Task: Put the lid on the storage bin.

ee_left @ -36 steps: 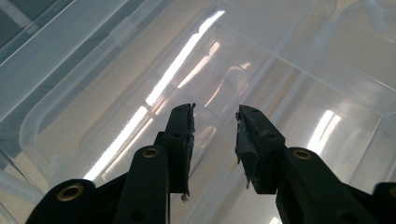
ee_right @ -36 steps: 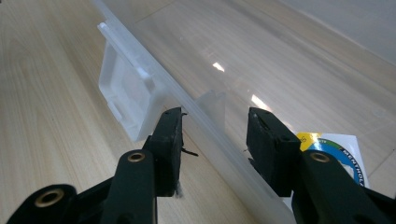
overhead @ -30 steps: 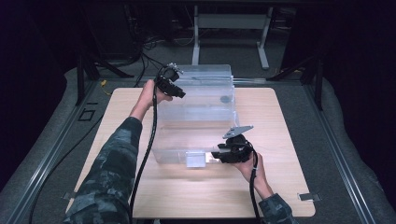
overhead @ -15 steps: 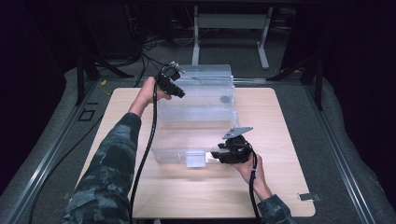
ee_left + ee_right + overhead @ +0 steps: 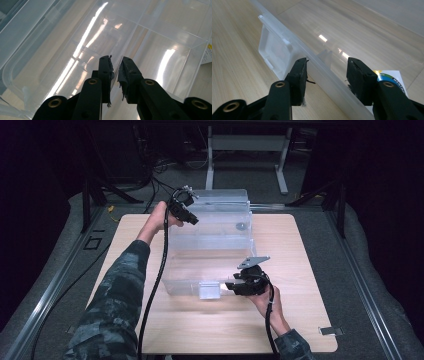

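Note:
A clear plastic storage box stands on the wooden table, its clear lid raised at the far end. My left gripper is at the lid's upper left corner. In the left gripper view its jaws are shut on the lid's thin edge. My right gripper is at the box's near rim, just right of the white latch. Its jaws straddle that rim with gaps on both sides and have just been opening.
The wooden table has bare surface to the right of the box and in front of it. A printed label lies under the clear plastic. Dark floor, cables and a metal stand are behind the table.

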Available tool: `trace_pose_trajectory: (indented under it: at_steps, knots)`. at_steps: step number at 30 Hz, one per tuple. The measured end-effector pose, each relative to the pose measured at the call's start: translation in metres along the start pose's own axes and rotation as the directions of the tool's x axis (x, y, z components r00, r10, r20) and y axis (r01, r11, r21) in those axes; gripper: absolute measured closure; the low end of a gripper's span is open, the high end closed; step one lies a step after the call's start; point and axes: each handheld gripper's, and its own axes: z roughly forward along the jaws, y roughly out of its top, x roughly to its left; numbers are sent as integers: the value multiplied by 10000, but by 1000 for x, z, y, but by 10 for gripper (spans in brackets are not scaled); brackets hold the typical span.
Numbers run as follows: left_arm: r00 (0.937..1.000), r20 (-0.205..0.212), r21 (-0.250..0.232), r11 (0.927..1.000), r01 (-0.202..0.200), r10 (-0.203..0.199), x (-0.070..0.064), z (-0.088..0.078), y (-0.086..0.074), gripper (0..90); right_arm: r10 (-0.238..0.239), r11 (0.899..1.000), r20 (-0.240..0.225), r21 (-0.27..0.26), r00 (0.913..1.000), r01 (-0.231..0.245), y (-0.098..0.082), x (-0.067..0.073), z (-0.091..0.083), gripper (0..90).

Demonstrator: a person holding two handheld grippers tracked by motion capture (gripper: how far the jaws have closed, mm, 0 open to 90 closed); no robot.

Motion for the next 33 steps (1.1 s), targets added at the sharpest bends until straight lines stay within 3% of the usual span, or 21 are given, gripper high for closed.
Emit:
trace_pose_trajectory:
  at_steps: [18, 28, 33]
  knots:
    - [9999, 59, -261, 9996, -100, 102, -14, -17, -3, 791, 67, 10000, 103, 37, 9999, -68, 0, 1, 0, 499]
    - [10000, 6, -801, 9968, -66, 67, -26, -26, -12, 791, 64, 10000, 123, 61, 9999, -65, 0, 2, 1, 496]
    - [9998, 61, -769, 9969, -185, 191, -30, -31, -13, 791, 55, 10000, 126, 53, 9999, -55, 0, 2, 1, 496]
